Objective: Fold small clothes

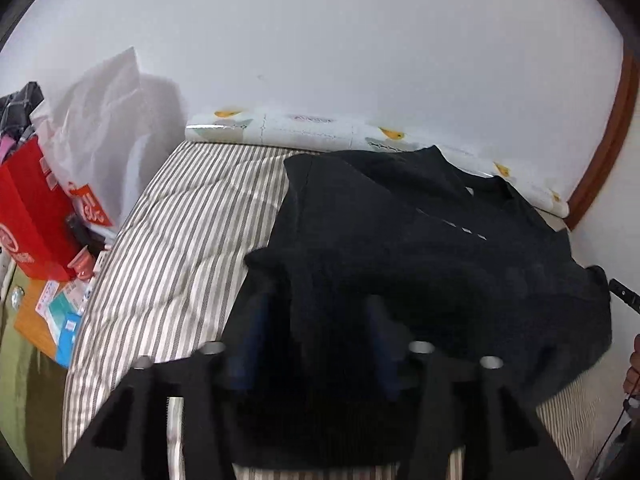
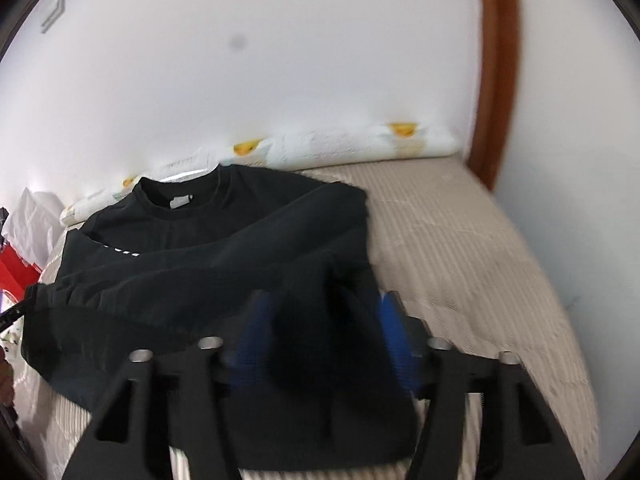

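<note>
1. Across the striped bed cover (image 1: 168,248) lies the black sweatshirt (image 1: 420,248), its collar (image 2: 184,196) toward the far wall and its hem toward the near edge, with the sleeves seemingly folded in over the body.
2. It looks thick, soft and limp, a garment that should sag and drape rather than hold a shape; I judge it light enough to lift by two corners, yet heavy enough to stay where it is laid.
3. Hold is best taken at the near hem, one corner per side, where the ribbed band gives a firmer edge that slips less.
4. At the near left, the left gripper (image 1: 316,332) has its blue fingers (image 1: 256,328) apart with dark cloth lying between them; whether they pinch it I cannot tell.
5. At the near right, the right gripper (image 2: 326,334) likewise stands spread, fabric bunched between its pads (image 2: 394,328), and the blur hides any grip.
</note>
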A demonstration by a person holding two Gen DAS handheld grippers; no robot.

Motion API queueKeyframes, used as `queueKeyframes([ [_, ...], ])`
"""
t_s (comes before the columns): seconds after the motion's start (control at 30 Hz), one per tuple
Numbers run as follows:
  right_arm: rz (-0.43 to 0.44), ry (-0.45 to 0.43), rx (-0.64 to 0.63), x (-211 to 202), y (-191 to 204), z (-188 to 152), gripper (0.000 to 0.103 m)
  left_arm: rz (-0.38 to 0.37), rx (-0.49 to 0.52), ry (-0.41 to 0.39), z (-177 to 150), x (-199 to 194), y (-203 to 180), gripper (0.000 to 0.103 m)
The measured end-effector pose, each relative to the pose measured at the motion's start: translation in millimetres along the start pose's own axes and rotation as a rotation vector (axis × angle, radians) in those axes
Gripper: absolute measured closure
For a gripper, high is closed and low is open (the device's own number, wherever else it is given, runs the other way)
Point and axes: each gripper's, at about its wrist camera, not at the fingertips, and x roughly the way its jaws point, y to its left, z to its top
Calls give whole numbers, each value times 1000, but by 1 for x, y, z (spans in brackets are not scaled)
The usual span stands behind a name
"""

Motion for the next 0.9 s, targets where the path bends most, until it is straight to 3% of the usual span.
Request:
queueKeyframes([
  [0.2,28,69,40,-29,-16,-55,40,-65,-66,33,-42,-30,22,41],
  [0.4,81,140,123,-27,-24,-98,38,-111,-130,69,-89,-45,41,32],
  [0.6,132,129,275,-23,-29,-96,28,-115,-180,75,-98,-38,50,31],
  [0.73,135,127,319,-11,-25,-86,27,-148,-212,96,-89,-24,52,30],
  [0.9,121,146,337,7,-21,-81,27,-130,-201,83,-77,-11,44,28],
])
